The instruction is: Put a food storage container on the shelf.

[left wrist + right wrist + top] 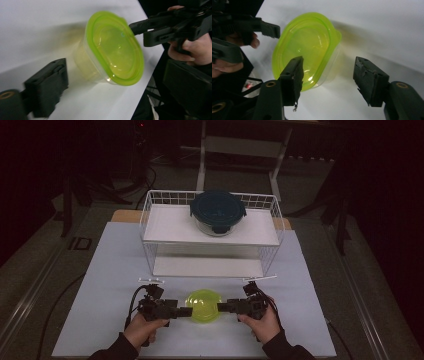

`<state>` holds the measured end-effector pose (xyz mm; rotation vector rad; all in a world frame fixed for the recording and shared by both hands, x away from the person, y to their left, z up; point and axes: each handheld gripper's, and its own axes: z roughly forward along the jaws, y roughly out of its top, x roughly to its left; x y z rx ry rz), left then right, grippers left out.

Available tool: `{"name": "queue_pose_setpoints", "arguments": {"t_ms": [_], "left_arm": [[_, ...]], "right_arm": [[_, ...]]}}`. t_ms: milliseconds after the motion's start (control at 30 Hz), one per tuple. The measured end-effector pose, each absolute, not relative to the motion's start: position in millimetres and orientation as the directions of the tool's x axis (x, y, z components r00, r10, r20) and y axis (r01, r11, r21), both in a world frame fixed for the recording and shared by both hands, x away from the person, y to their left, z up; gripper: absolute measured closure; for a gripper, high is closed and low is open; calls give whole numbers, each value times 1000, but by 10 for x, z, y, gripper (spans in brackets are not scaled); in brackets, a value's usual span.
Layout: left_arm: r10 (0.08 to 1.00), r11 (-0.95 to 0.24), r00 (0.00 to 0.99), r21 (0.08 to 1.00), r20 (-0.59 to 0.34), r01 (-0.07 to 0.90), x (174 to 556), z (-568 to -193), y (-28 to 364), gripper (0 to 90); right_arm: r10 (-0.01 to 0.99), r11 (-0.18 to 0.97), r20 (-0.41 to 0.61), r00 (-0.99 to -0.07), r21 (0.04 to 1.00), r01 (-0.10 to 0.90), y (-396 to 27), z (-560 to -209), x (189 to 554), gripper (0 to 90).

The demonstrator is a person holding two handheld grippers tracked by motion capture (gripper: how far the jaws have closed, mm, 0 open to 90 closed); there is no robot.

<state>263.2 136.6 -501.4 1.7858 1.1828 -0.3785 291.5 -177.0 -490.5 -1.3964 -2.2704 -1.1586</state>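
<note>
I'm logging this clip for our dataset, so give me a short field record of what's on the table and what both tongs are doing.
surface: white table
main item: lime-lidded clear container, lid on, near the front edge
left tongs: open, at the container's left side
right tongs: open, at its right side, rim between the jaws, no grip seen
behind: white wire rack, two shelves
on top shelf: round glass container with dark blue lid

The right gripper [329, 77] stands agape before the green-lidded container [305, 47], opposite the left gripper [270, 30].
</note>
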Motion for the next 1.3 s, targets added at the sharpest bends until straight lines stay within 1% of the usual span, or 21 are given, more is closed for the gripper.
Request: {"name": "queue_pose_setpoints", "arguments": {"t_ms": [33,100,133,167,200,233,267,300,367,400,500,567,633,667,733,833,933,1100,1200,1300], "left_arm": [[563,-103,481,521,-672,847,2636,-5020,1364,143],[575,-100,465,506,-673,857,2647,-5032,1354,209],[578,-91,449,493,-681,865,2657,-5042,1358,275],[568,-78,435,480,-699,874,2668,-5054,1368,323],[568,-78,435,480,-699,874,2668,-5054,1368,366],[568,-78,435,480,-699,874,2668,-5054,1368,366],[563,-54,408,460,-719,886,2689,-5080,1396,458],[565,-57,405,455,-719,889,2695,-5085,1400,505],[568,-54,397,449,-721,892,2699,-5094,1406,578],[559,-57,395,442,-729,895,2705,-5101,1404,623],[552,-58,391,434,-737,899,2716,-5106,1398,697],[553,-50,384,431,-739,901,2714,-5114,1405,712],[553,-50,384,431,-739,901,2714,-5114,1405,722],[540,-57,387,426,-748,903,2713,-5117,1422,745],[531,-70,394,424,-750,903,2712,-5113,1413,754],[521,-72,388,414,-760,907,2708,-5117,1389,754],[541,-53,376,415,-753,908,2702,-5136,1364,754],[529,-24,351,400,-773,916,2687,-5140,1368,782],[547,-33,375,428,-749,903,2682,-5084,1357,814],[553,-44,386,437,-738,898,2683,-5055,1346,815]], "right_arm": [[644,224,575,-504,488,843,-1763,-4921,2922,429],[642,219,587,-493,476,852,-1758,-4935,2927,470],[640,218,592,-490,472,854,-1752,-4946,2931,482],[644,217,592,-483,464,859,-1745,-4952,2932,510],[644,217,592,-483,464,859,-1745,-4952,2932,510],[649,217,591,-479,459,862,-1739,-4960,2933,510],[649,211,603,-463,442,872,-1729,-4984,2938,578],[648,205,610,-457,438,875,-1727,-4993,2942,598],[648,194,619,-444,430,882,-1727,-5001,2951,663],[646,194,622,-443,427,883,-1726,-5002,2956,684],[643,190,629,-437,422,886,-1712,-4988,2956,723],[651,188,619,-439,429,883,-1698,-4973,2943,743],[648,189,622,-440,428,884,-1697,-4971,2941,743],[639,183,632,-439,430,884,-1712,-4974,2940,763],[627,191,636,-451,435,880,-1727,-4974,2938,770],[627,183,640,-444,433,883,-1734,-4972,2926,785],[622,173,650,-436,429,886,-1724,-4960,2901,792],[628,181,637,-447,439,880,-1722,-4940,2875,798],[629,191,630,-455,442,876,-1726,-4928,2852,810],[629,187,631,-454,444,876,-1733,-4931,2841,811]]}}
